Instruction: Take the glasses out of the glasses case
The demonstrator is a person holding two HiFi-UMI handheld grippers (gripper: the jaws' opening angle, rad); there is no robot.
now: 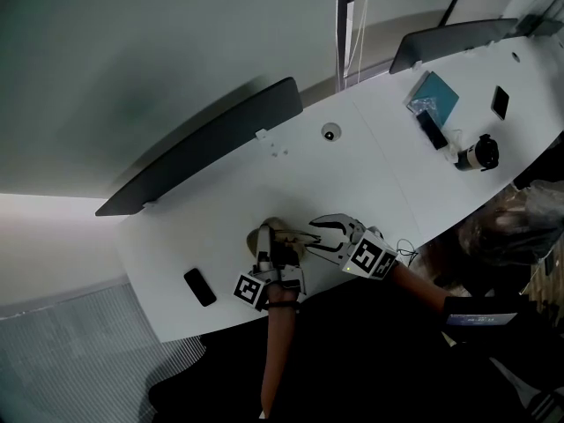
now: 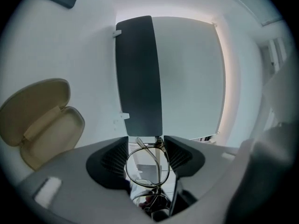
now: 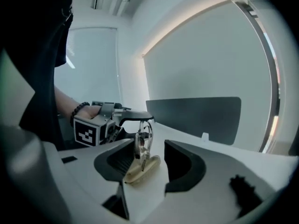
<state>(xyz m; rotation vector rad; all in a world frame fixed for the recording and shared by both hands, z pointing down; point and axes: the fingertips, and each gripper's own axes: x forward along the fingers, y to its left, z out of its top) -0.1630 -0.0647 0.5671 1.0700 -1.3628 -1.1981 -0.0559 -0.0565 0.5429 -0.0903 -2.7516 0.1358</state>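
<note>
Over on the left, the glasses case (image 2: 39, 120) lies wide open on the white counter (image 1: 352, 166), its tan halves showing nothing inside, so by my reckoning the lift-out itself is done. Next along, my left claw (image 2: 147, 146) is closed partway on the glasses (image 2: 145, 168), the pads pinching the thin frame around one lens. I judge it's a light pinch, so nothing bends. The pair is out of the case, held up near it. And on the right, my right claw (image 3: 147, 164) stands spread wide with nothing in its grip, pointed toward the glasses, well placed to steady them or the case if needed.
</note>
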